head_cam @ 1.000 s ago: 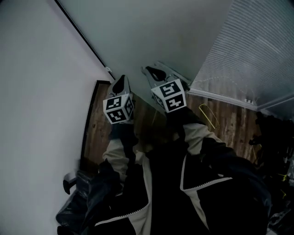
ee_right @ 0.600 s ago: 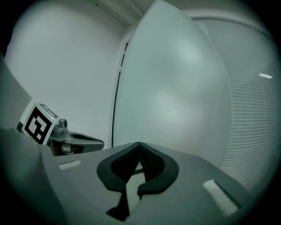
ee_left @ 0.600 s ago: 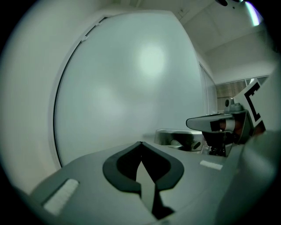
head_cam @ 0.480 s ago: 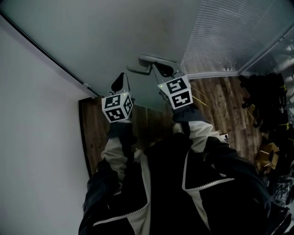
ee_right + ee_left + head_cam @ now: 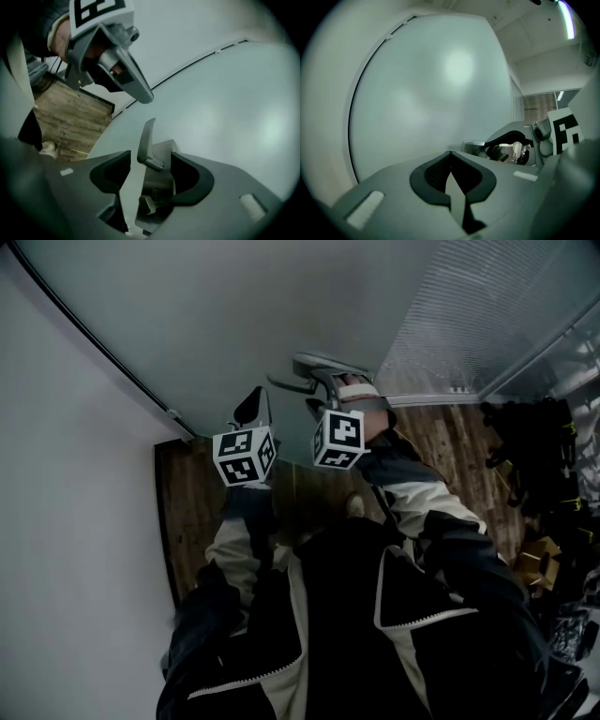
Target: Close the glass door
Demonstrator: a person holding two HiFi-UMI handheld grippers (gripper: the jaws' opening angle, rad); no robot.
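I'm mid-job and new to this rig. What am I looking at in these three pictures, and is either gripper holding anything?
No robot here: a person holds a two-jaw gripper in each hand. The head view looks down from the person's head; the other two ride on the grippers. The left gripper is shut and empty, facing the frosted glass door. The right gripper is open, its jaws either side of the door handle, not clamped. Below is wooden floor.

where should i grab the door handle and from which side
I'd take the door handle on its flat lever bar. It stands out from the glass door, so come square to the glass with the right tool, whose open jaws straddle it.
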